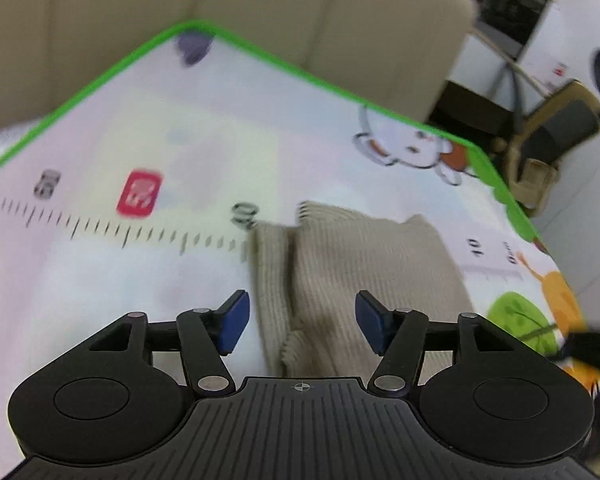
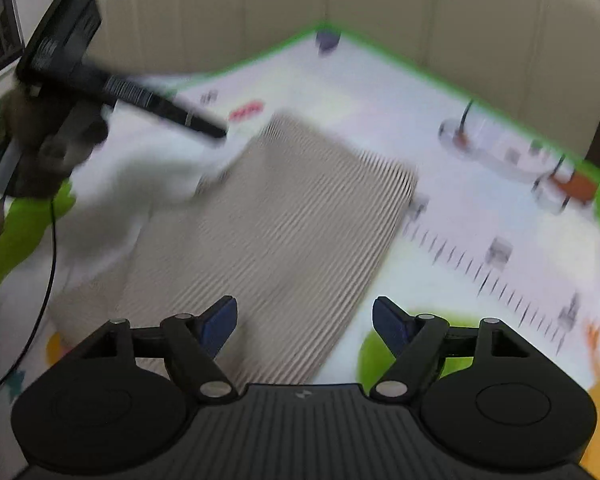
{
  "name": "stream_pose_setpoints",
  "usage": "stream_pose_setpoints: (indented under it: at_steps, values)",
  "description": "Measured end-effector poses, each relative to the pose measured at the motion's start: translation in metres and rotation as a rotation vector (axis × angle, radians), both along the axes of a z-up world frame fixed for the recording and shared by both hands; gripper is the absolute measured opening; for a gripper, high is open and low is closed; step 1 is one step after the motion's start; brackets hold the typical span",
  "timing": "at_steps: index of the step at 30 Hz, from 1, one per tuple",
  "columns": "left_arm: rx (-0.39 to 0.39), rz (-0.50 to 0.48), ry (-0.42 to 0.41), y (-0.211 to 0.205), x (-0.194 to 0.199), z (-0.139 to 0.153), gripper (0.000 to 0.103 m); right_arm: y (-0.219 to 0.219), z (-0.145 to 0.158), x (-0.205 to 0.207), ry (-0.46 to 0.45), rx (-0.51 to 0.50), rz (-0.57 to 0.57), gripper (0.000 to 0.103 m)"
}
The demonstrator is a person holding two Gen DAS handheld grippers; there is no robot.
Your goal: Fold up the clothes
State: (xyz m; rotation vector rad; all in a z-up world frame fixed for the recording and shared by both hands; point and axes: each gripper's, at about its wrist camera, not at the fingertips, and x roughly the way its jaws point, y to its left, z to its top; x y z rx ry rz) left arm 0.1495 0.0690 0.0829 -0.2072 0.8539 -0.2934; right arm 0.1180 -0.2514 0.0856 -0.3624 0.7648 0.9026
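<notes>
Left wrist view: left gripper (image 1: 302, 322) jaws apart, gripping nothing; folded sweater (image 1: 360, 264) lay just beyond and between pads, likely released after fold. Right gripper (image 2: 304, 326) likewise open, empty, above sweater's near edge. Sweater beige, ribbed knit, rectangular. Mat (image 1: 100, 280) beneath smooth, printed, green-edged.

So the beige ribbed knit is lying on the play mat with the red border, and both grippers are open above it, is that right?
Not quite: the play mat's border is green, not red, as both wrist views show. The rest holds: the beige ribbed knit lies on the mat, and the left gripper and right gripper are open above it.
</notes>
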Motion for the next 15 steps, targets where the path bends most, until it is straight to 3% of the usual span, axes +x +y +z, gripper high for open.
stream_pose_setpoints:
  at_steps: [2, 5, 7, 10, 11, 15]
  values:
    - [-0.006, -0.066, -0.021, -0.016, -0.006, 0.003, 0.068, 0.006, 0.004, 0.0, -0.017, 0.036, 0.031, 0.07]
    - [-0.017, -0.166, -0.05, -0.04, -0.015, 0.007, 0.068, 0.021, -0.017, -0.01, 0.031, -0.01, 0.098, 0.065]
    - [-0.033, -0.226, -0.032, -0.053, -0.022, 0.001, 0.068, 0.028, -0.043, -0.016, 0.072, -0.086, 0.128, 0.065]
    - [0.018, -0.255, 0.059, -0.067, -0.03, -0.026, 0.067, 0.025, -0.046, -0.018, 0.057, -0.086, 0.129, 0.067]
    - [0.055, -0.256, 0.092, -0.071, -0.032, -0.038, 0.067, 0.024, -0.043, -0.017, 0.047, -0.084, 0.128, 0.069]
    - [0.126, -0.278, 0.041, -0.077, -0.044, -0.041, 0.068, 0.025, -0.024, -0.034, -0.101, -0.103, 0.218, 0.069]
